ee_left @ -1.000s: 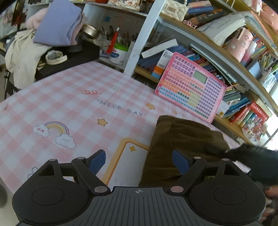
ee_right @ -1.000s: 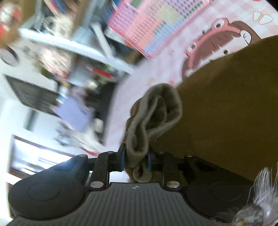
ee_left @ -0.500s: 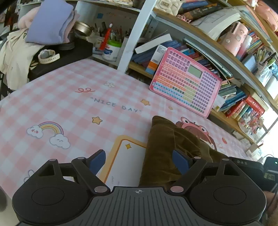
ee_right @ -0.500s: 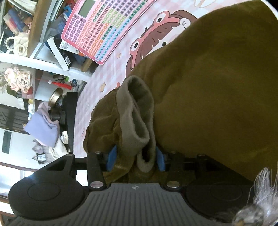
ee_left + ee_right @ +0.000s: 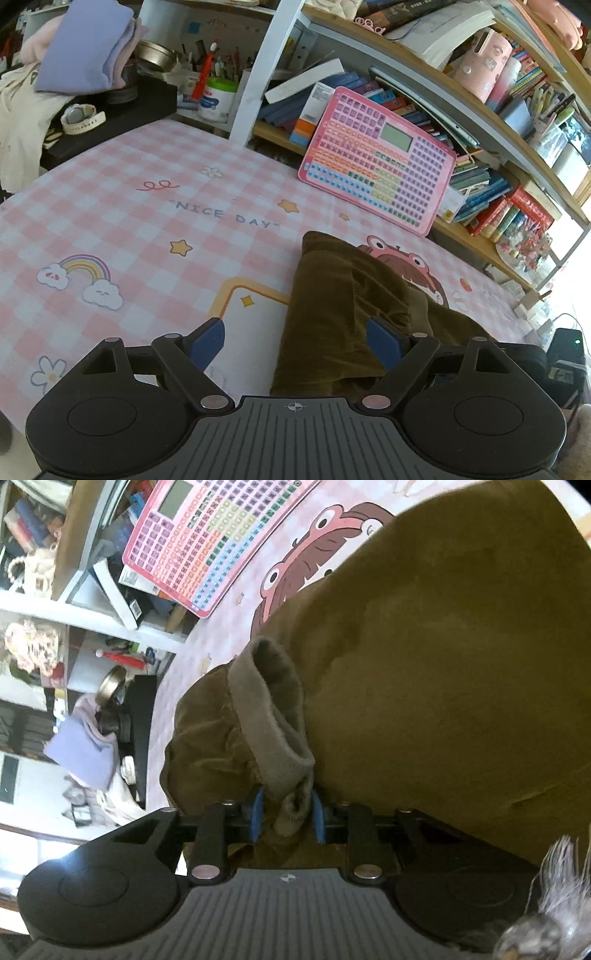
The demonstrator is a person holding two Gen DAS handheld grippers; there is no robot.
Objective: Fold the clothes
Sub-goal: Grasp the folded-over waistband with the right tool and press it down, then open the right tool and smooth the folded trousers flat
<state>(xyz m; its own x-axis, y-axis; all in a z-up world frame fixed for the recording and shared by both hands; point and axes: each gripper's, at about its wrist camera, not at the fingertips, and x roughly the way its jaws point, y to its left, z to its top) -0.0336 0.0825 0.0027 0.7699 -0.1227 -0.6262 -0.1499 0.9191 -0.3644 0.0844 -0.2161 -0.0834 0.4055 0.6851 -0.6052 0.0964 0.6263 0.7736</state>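
Lowered since a second ago: right gripper [image 5: 286,814], jaws closing around the grey-lined hem of the brown garment [image 5: 332,306] on the pink checked tablecloth [image 5: 122,221]. Left gripper [image 5: 295,339]: jaws wide apart over the garment's left edge.

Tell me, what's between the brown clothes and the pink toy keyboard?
In the left wrist view, only pink checked tablecloth lies between the brown clothes and the pink toy keyboard, with a cartoon frog-hat face printed on it.

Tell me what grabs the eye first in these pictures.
A brown garment lies bunched on the pink checked tablecloth. The right gripper is closing on its grey cuff, while the left gripper hangs open over its near edge. Behind, a pink toy keyboard leans against crowded bookshelves.
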